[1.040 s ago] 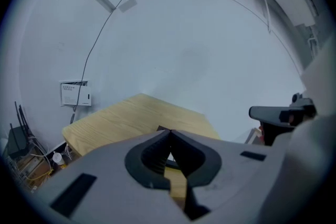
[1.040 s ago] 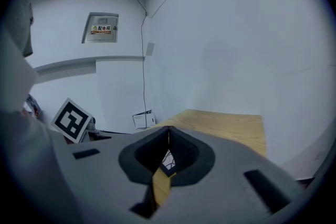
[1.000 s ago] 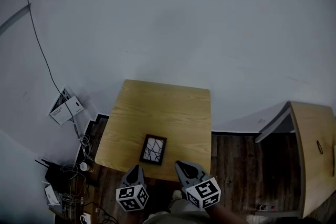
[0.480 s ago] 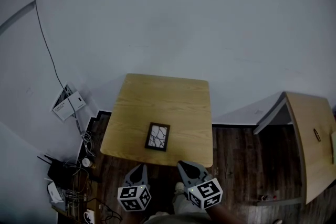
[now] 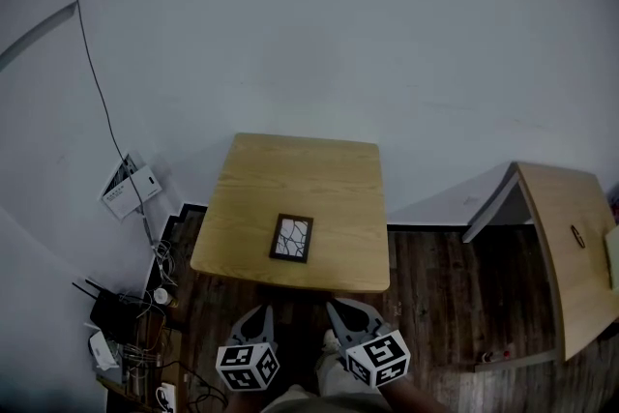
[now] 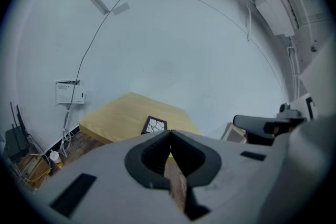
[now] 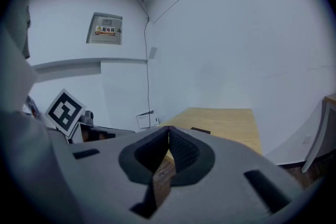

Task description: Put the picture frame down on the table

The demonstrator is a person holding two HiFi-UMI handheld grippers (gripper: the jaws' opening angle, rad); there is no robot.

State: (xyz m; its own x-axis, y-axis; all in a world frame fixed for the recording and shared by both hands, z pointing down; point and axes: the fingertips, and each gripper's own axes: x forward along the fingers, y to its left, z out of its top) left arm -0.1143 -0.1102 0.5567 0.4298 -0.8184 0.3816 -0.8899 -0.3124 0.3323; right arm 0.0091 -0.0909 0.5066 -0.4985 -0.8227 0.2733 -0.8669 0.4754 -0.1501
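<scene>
A small dark picture frame [image 5: 291, 238] with a white patterned print lies flat on the light wooden table [image 5: 329, 179], near its front edge. The frame [image 6: 154, 125] also shows beyond the left jaws, and as a thin dark strip [image 7: 200, 130] in the right gripper view. My left gripper [image 5: 256, 317] and right gripper [image 5: 340, 311] hang side by side below the table's front edge, well short of the frame. Both are shut, jaw tips touching, with nothing held.
A second wooden table [image 5: 571, 256] stands at the right. A white wall box [image 5: 127, 191] hangs at the left with a cable running up the wall. Tangled cables and devices [image 5: 126, 324] lie on the dark wood floor [image 5: 435, 276] at the lower left.
The view has pulled back from the table, so the table and frame sit farther from me and higher in the head view. Both grippers stay shut and keep their place.
</scene>
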